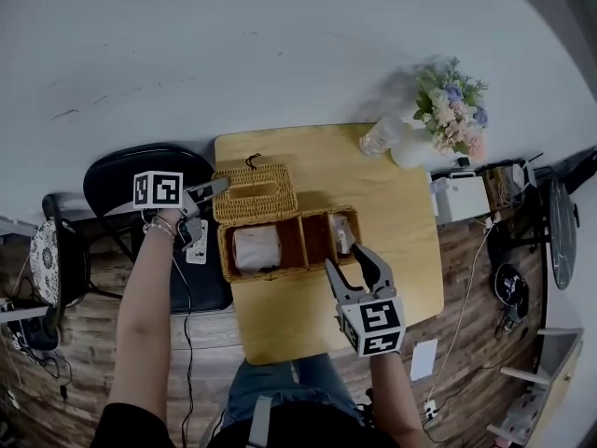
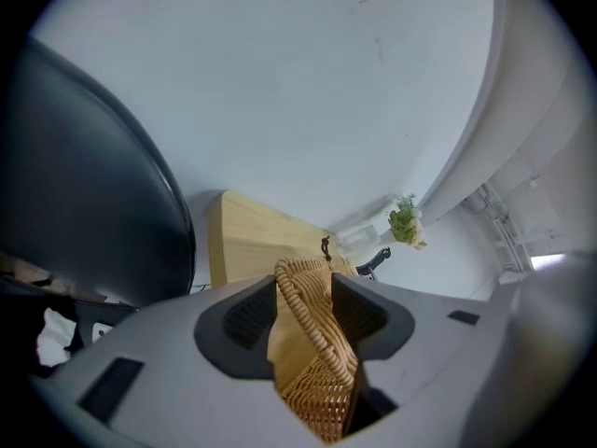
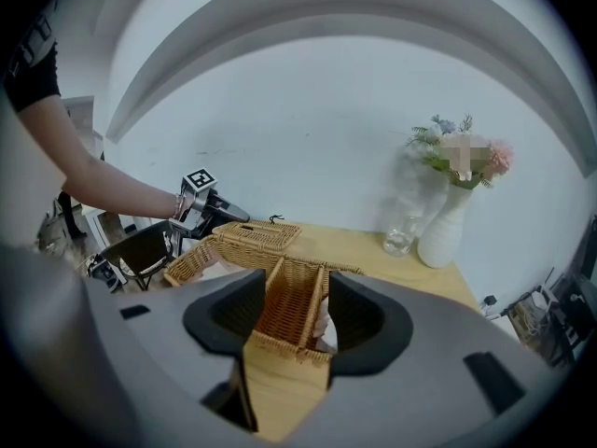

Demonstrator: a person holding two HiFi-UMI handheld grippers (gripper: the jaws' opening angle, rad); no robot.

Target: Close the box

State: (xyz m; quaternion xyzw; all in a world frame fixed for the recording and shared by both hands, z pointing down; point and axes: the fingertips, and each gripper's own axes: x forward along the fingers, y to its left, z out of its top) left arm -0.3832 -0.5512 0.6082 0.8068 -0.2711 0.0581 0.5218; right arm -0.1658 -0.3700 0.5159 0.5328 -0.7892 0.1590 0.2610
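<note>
Head view: wicker box [image 1: 300,239] open, lid [image 1: 255,194] seemingly tilted back

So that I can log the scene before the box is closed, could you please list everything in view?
wooden table: 1, light wood, centre
wicker box: 1, tan, on the table's left half, open, two compartments
wicker lid: 1, tan, swung open behind the box's left part
white items: 2, white, one in each compartment
glass jar: 1, clear, table's far right corner
vase of flowers: 1, white vase with pastel blooms, beside the jar
chair: 1, black, left of the table
left gripper: 1, grey, jaws on the lid's edge
right gripper: 1, grey, open, at the box's right compartment
</note>
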